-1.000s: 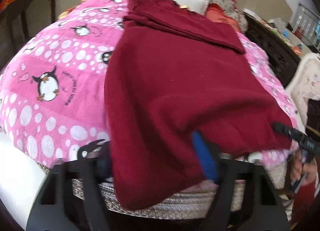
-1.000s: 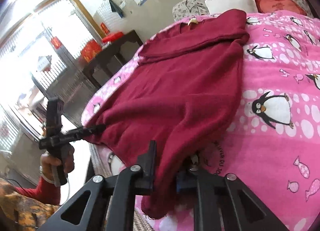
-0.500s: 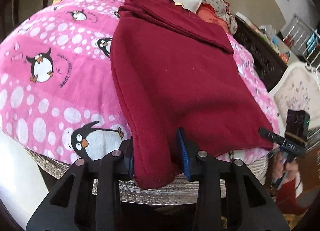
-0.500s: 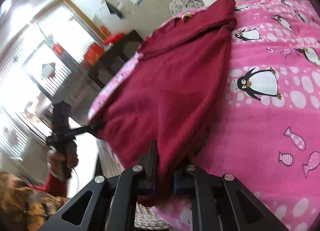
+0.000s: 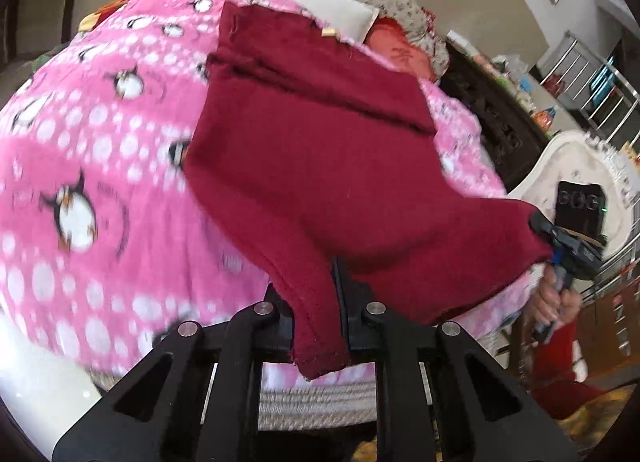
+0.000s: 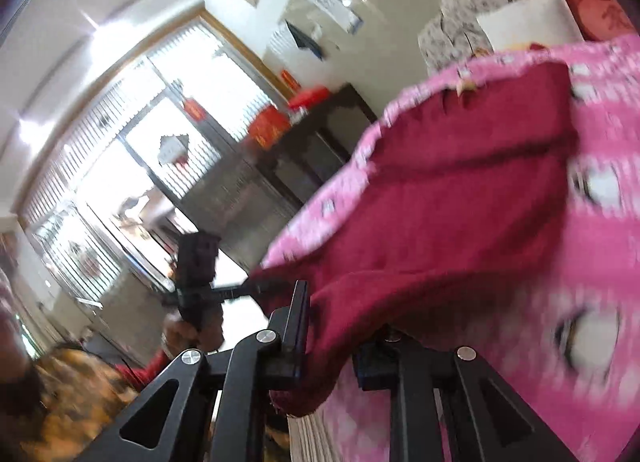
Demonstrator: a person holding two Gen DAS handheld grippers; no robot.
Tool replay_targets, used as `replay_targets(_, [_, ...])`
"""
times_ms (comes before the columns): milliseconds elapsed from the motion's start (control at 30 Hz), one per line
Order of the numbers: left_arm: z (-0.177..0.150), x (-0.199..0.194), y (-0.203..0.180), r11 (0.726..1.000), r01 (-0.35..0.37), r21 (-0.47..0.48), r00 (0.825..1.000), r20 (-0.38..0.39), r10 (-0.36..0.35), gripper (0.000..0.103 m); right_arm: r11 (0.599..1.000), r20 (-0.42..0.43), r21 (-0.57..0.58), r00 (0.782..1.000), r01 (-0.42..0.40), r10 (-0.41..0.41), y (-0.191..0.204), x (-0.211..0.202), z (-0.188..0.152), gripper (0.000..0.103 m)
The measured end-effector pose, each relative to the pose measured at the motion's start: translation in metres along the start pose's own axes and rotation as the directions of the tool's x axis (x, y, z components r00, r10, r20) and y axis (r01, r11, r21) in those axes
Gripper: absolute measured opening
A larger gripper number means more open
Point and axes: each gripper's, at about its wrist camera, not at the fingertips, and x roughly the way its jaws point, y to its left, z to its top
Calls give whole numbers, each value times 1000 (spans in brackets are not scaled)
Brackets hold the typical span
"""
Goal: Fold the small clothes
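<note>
Maroon garment (image 5: pixel 320 165) spread on bed (image 5: pixel 100 165), hem lifted off near edge | left gripper (image 5: pixel 320 326), right gripper (image 6: pixel 332 346) jaws each pinch a hem corner | step: fold | next: carry hem toward collar evenly

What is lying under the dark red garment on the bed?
Under the dark red garment lies the pink penguin blanket, visible all around it. The blanket part directly beneath is covered, so anything there cannot be seen.
</note>
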Motion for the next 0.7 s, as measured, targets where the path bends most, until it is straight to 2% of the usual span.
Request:
replay_targets(100, [34,-3,4,1000,26,-4,999,33,-26,12,1000,39,-19,999,14,-13,-8,7,35,16])
replay_targets(200, [78,3,8,1000,11,1,997,71,-11,11,999,73,-16,997,41,-40,-23,16,74,15])
replay_targets(267, [111,10,11,1000,8,1,996,93,-8,11,996,99,-2,991,87,-86,-39,22,102,15])
replay_targets(367, [163,27,17,1000,14,0,992,127,-14,11,990,128,38,982,138,-141,-67,30,138,15])
replay_targets(500, [226,64,24,1000,-23,-6,988,155,24,11,970,171,142,960,199,-222,-120,44,179,15])
replay_targets(600, [264,101,34,999,-39,-20,990,138,41,11,930,135,256,943,264,-305,-173,63,206,16])
replay_targets(633, [277,121,39,999,-39,-26,994,104,41,11,897,81,307,931,317,-356,-196,72,211,19])
replay_targets(667, [286,132,44,997,-61,-37,994,84,64,12,881,53,332,926,337,-374,-207,75,215,30])
replay_targets(700, [293,139,49,995,-90,-52,992,80,93,17,872,31,356,928,337,-372,-217,76,217,33])
